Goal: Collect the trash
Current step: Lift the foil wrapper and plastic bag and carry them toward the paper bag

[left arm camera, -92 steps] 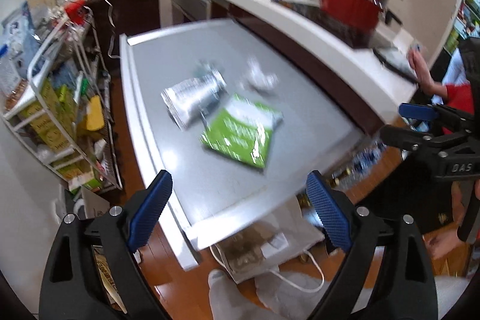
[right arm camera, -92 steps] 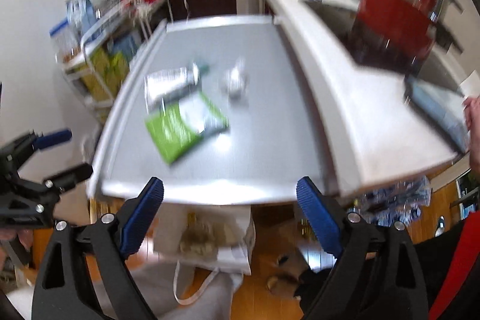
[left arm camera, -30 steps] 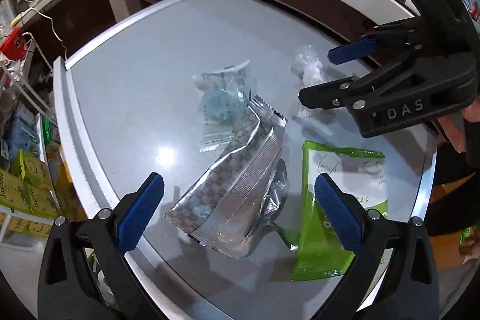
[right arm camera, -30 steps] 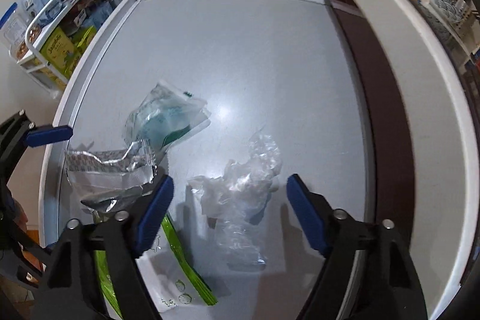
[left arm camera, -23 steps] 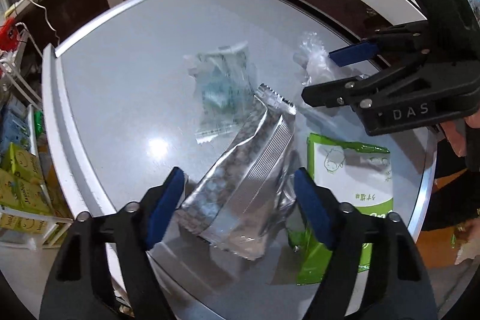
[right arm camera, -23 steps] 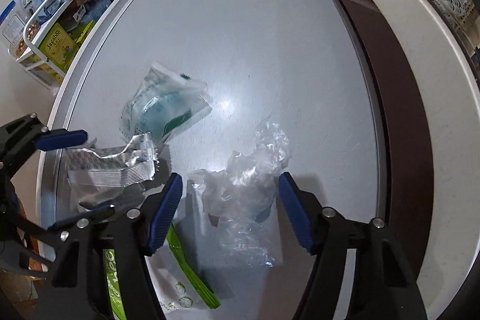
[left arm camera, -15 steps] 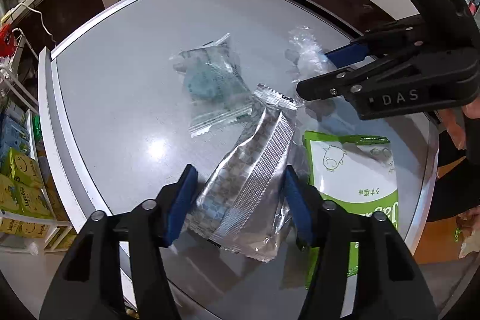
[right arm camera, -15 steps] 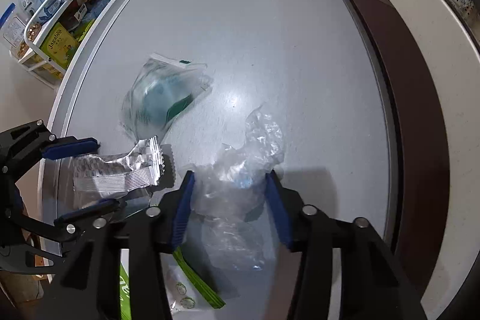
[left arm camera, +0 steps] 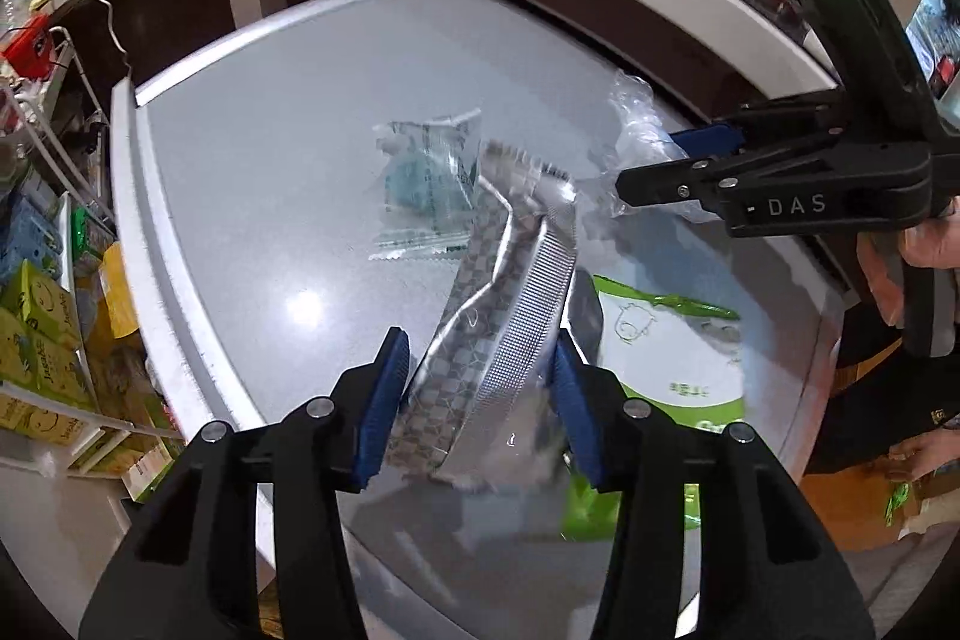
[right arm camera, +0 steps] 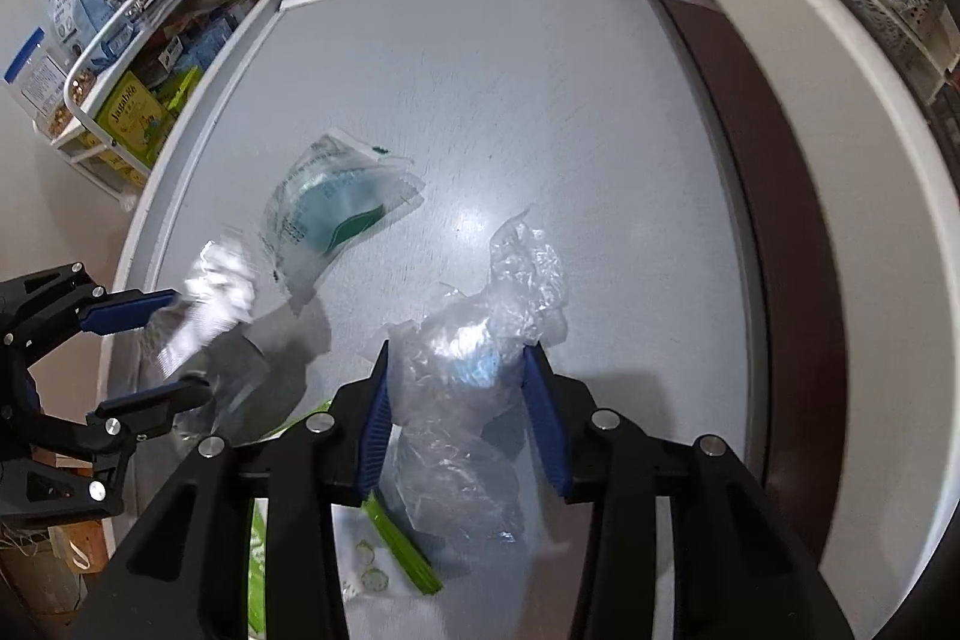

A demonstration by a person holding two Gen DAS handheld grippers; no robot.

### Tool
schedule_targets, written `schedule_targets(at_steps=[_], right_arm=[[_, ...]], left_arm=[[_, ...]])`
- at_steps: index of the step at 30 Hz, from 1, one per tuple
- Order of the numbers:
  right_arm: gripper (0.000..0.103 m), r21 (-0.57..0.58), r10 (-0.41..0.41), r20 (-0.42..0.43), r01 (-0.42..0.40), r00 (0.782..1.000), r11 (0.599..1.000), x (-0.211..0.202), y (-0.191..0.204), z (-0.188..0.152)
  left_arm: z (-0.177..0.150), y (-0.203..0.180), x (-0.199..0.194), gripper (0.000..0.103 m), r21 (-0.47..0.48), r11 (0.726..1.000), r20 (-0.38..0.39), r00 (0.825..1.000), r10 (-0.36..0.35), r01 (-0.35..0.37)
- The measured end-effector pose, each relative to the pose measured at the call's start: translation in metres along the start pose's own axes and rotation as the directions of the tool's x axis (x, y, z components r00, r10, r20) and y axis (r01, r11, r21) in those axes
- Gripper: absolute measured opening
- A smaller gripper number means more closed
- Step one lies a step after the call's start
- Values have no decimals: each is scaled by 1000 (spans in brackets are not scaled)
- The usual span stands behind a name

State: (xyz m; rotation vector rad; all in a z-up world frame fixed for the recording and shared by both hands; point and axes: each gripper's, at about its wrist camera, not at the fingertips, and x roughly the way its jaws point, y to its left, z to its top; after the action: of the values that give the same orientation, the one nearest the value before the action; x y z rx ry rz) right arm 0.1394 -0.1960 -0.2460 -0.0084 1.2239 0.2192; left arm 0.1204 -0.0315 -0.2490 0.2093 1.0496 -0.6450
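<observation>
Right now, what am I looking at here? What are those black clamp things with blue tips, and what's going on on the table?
No robot here: a person holds a two-finger clamp in each hand, each with a wide-angle camera looking along its fingers. So each picture is one clamp's own view, with the other clamp at the side.

On the grey table lies packaging trash. The left gripper is closing on a silver foil bag, its pads pressed on it. The right gripper is closing on crumpled clear plastic.

Still on the table: a teal-printed clear wrapper and a green and white pouch. A white counter runs past the table, a shelf of groceries opposite.
</observation>
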Motion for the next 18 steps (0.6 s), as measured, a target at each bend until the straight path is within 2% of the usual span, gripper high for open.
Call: schedule_targets(at_steps=[9,13,15,18], right_arm=[[40,19,12,108,-14,994,1000,-45,-6,-4],[40,8,6,155,-8,988,1000,-64,-3,-5],[40,2,4,173,-4,985,1000,-70,-1,-5],[40,6,12,192,-14,981,1000,-79,1,-8]], left_arm=[[3,6,-41,47,-107,994,108,994,32,-21],[1,7,-53,47,-131,990,143,987,77,-58],[1,10,-58,41,-166,984,160,983,93,-66],[-2,17,-64,40,-209,976,176,979,99,-61]])
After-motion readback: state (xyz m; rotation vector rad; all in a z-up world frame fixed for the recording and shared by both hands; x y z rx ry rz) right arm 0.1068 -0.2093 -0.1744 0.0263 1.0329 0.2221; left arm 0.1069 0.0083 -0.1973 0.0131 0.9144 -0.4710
